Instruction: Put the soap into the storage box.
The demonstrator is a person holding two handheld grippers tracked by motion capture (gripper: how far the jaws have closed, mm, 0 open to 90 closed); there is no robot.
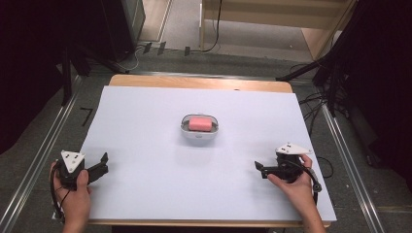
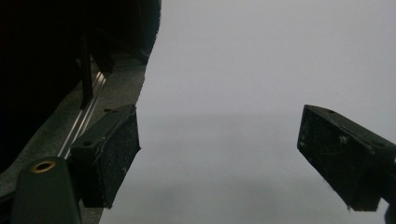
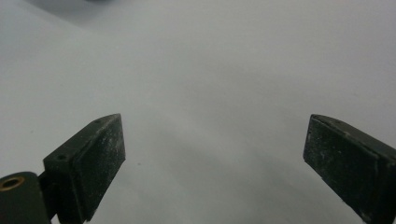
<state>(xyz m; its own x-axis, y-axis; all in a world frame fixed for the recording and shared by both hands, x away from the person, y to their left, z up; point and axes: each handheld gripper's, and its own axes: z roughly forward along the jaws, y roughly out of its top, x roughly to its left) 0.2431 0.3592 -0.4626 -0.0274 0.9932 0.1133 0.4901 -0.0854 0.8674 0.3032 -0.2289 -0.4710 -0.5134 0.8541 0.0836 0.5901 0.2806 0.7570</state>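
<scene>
A pink block lies in a small white dish near the middle of the white table sheet. My left gripper rests at the sheet's left edge, held in a hand and pointing right and away. Its jaws stand wide apart, with bare sheet between them. My right gripper sits low at the right front, pointing left, a good way short of the dish. Its jaws are also open and hold nothing.
The wooden tabletop's far edge shows beyond the sheet. Metal rails run along the floor on both sides. Cables lie at the right, and dark stands and a wooden frame are behind the table.
</scene>
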